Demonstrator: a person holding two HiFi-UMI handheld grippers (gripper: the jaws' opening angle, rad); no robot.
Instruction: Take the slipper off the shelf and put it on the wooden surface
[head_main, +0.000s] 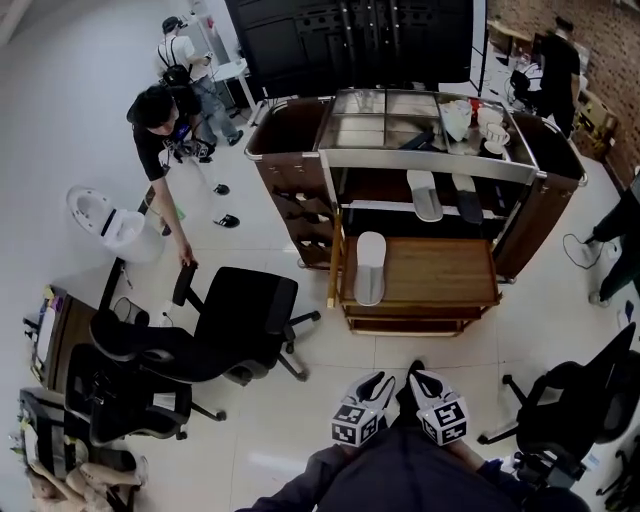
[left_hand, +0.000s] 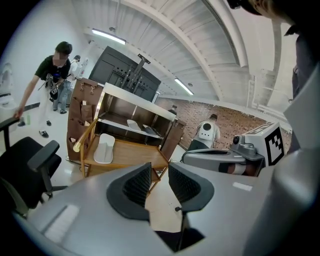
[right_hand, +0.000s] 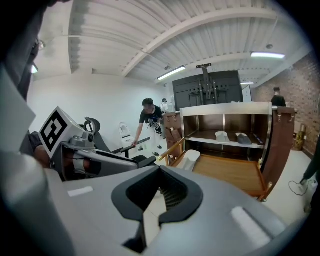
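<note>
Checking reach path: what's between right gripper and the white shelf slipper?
Head view: floor, then the wooden surface, bare along that line up to the slipper.

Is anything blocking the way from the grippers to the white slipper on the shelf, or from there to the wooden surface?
Nothing visible. Bare floor separates the left gripper and right gripper from the cart; the black chair stands off left. The wooden surface lies just below the white slipper on the shelf.

Brown cart (head_main: 288, 140) standing on the pale tiled floor (head_main: 300, 410)
A white slipper (head_main: 370, 267) lies along the left edge of the wooden surface (head_main: 440, 272); on the shelf (head_main: 378, 195) behind it, a second white slipper (head_main: 424, 194) and a dark slipper (head_main: 468, 198) rest side by side.
</note>
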